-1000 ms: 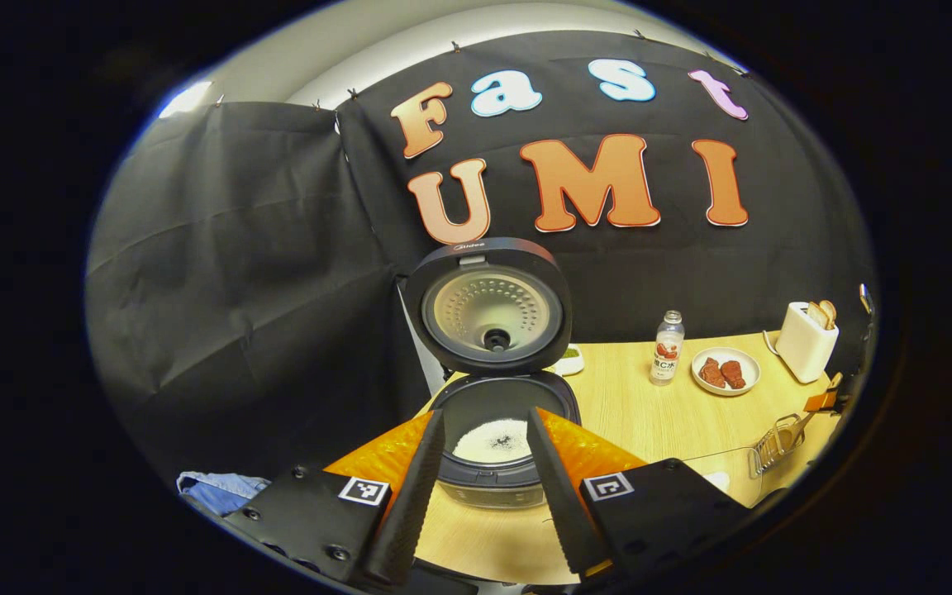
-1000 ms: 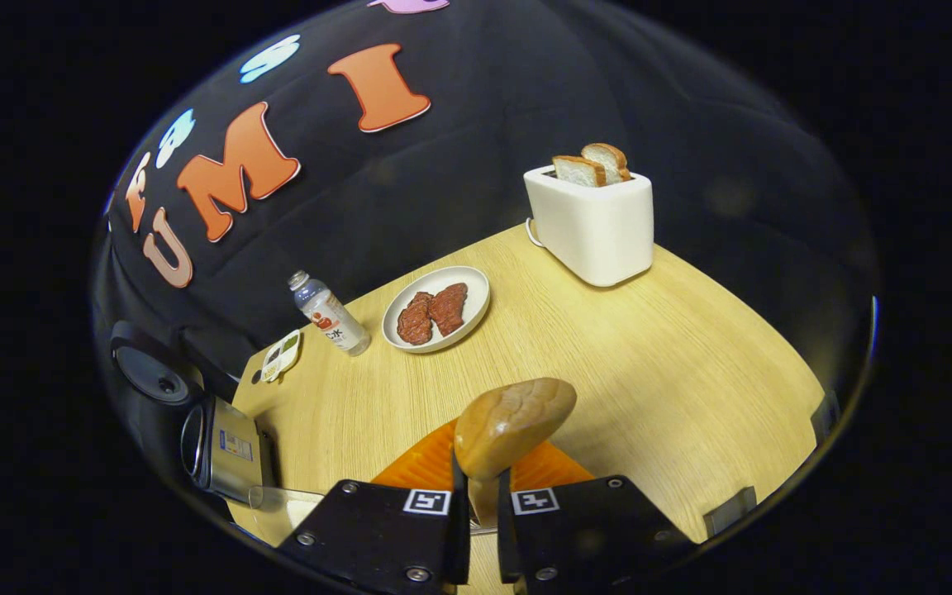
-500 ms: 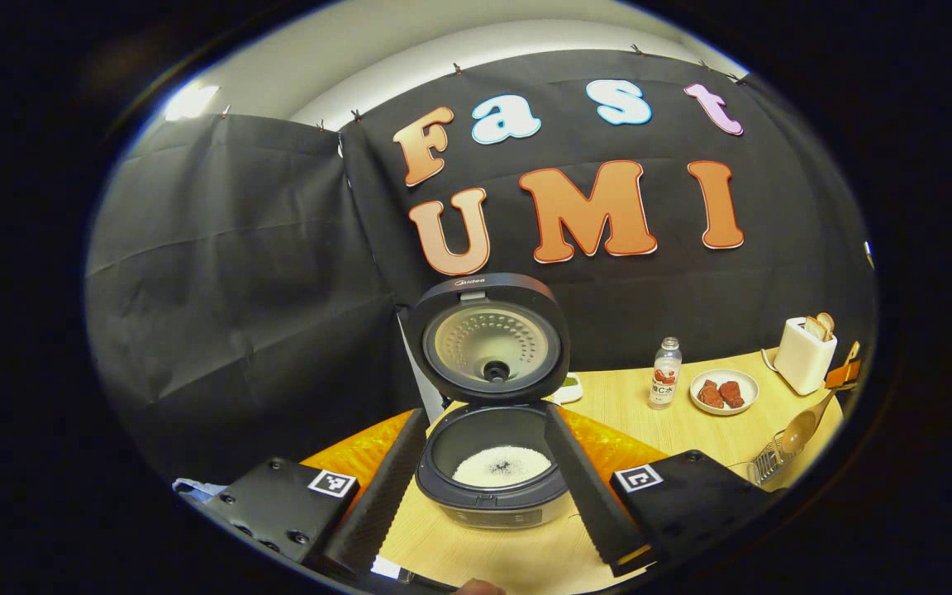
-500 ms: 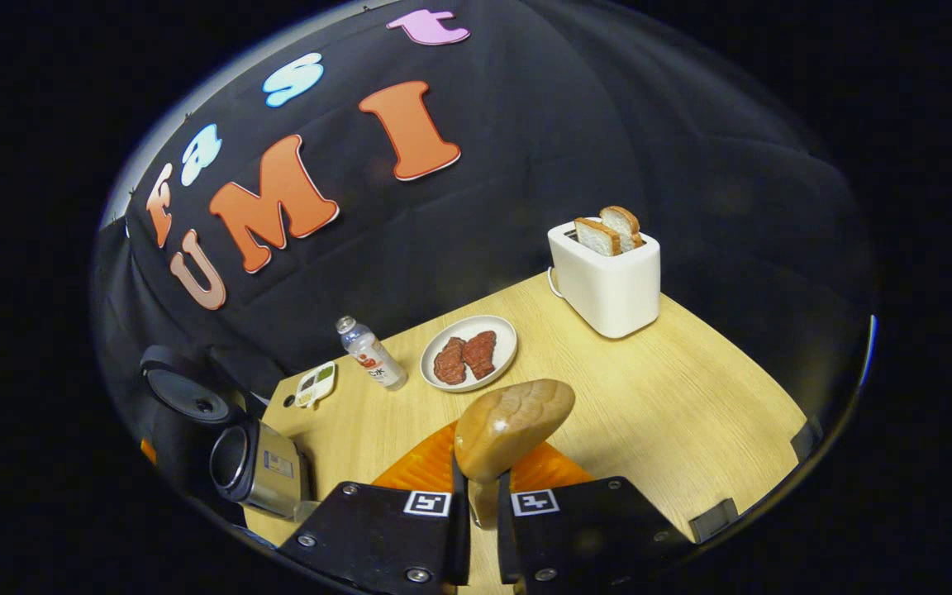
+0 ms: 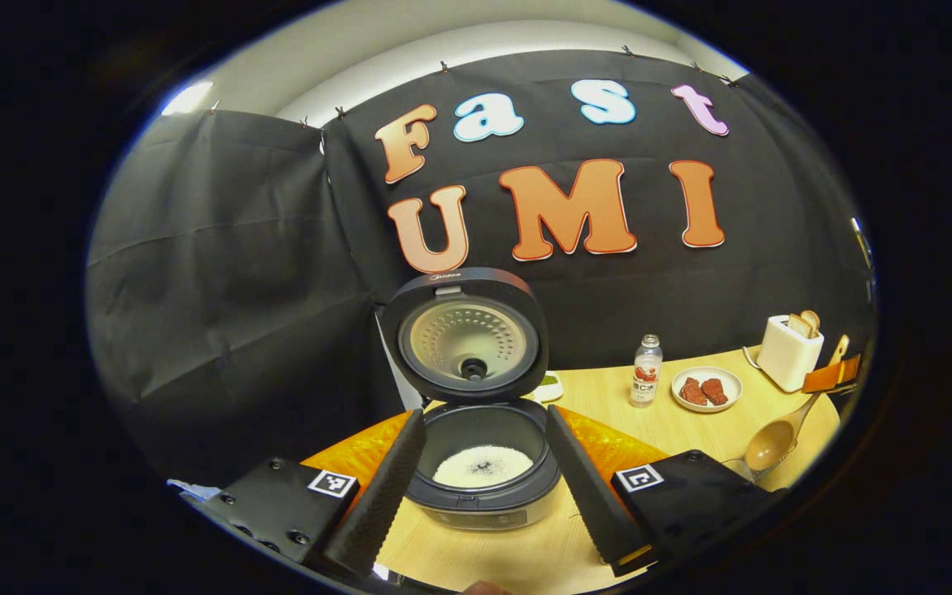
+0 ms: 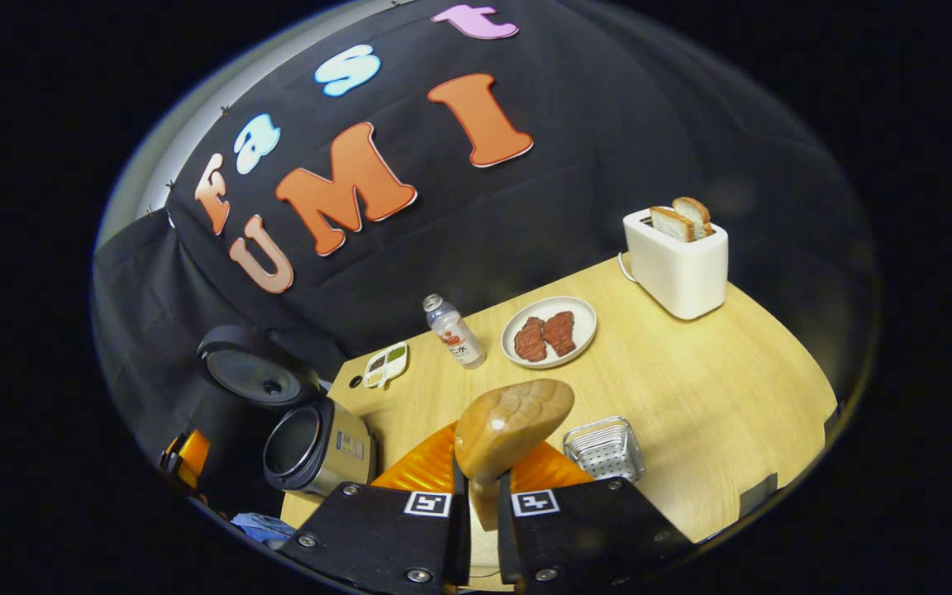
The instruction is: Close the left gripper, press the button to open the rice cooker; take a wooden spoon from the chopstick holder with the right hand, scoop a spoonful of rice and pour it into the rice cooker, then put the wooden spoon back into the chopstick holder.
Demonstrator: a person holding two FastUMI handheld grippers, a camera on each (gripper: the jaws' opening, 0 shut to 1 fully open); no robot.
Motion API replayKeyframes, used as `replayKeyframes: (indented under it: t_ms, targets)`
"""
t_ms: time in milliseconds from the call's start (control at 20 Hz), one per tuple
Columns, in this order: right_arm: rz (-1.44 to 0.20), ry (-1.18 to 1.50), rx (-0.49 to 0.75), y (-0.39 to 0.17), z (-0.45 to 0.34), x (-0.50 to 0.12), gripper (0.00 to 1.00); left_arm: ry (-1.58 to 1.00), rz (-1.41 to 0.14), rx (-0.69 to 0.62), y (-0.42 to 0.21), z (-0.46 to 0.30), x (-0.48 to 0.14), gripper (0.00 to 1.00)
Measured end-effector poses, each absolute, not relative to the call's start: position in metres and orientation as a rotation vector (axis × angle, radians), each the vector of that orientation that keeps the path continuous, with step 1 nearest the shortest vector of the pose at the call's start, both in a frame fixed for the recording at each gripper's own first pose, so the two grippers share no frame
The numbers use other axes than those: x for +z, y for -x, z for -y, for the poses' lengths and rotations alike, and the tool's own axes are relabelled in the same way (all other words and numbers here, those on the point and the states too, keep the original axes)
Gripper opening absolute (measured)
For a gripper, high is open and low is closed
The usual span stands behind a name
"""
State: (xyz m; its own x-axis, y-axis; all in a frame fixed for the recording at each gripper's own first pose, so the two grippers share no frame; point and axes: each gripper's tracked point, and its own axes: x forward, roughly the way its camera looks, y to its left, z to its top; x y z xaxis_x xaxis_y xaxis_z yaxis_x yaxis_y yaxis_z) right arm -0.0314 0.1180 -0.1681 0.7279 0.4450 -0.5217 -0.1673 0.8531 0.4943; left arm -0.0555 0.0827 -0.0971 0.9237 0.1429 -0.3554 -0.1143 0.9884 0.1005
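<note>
The rice cooker (image 5: pixel 483 487) stands open with its lid (image 5: pixel 464 343) upright and white rice in the pot. My left gripper (image 5: pixel 484 417) is open just in front of it, a finger showing on each side of the pot. My right gripper (image 6: pixel 483 483) is shut on the handle of the wooden spoon (image 6: pixel 513 426), whose rounded back faces this camera. The spoon (image 5: pixel 773 442) also appears at the far right of the left gripper view, bowl down over the table. A wire-mesh chopstick holder (image 6: pixel 604 446) sits just right of the spoon. The cooker (image 6: pixel 315 446) lies to the left.
On the wooden table (image 6: pixel 716 397) stand a white toaster (image 6: pixel 677 260) with two bread slices, a plate of meat (image 6: pixel 549 332), a small bottle (image 6: pixel 455 332) and a small sauce dish (image 6: pixel 385 364). Black cloth walls close the back and left.
My right gripper has lifted and drawn back with the spoon, bringing the mesh holder and more of the cooker into its view. My left gripper's fingers have spread wider and backed off slightly.
</note>
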Motion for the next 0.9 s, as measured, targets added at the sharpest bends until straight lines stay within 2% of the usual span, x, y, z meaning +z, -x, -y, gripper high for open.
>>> replayKeyframes:
  t_ms: [100, 200, 300, 400, 750, 900]
  targets:
    - [-0.682, -0.412, 0.385, 0.038, -0.138, -0.172, 0.13, -0.083, -0.377, 0.13, 0.058, -0.085, -0.101, 1.0]
    - [-0.677, -0.372, 0.421, 0.042, -0.155, -0.175, 0.13, -0.094, -0.385, 0.131, 0.061, -0.089, -0.105, 0.9]
    - [-0.679, -0.317, 0.454, 0.05, -0.169, -0.185, 0.13, -0.109, -0.392, 0.149, 0.064, -0.099, -0.107, 1.0]
    - [-0.683, -0.258, 0.472, 0.054, -0.178, -0.196, 0.13, -0.107, -0.394, 0.168, 0.063, -0.11, -0.109, 1.0]
    - [-0.65, -0.15, 0.442, 0.062, -0.186, -0.224, 0.13, -0.145, -0.393, 0.161, 0.047, -0.124, -0.112, 0.98]
    - [-0.636, -0.094, 0.38, 0.062, -0.178, -0.237, 0.13, -0.149, -0.393, 0.116, 0.034, -0.117, -0.114, 0.99]
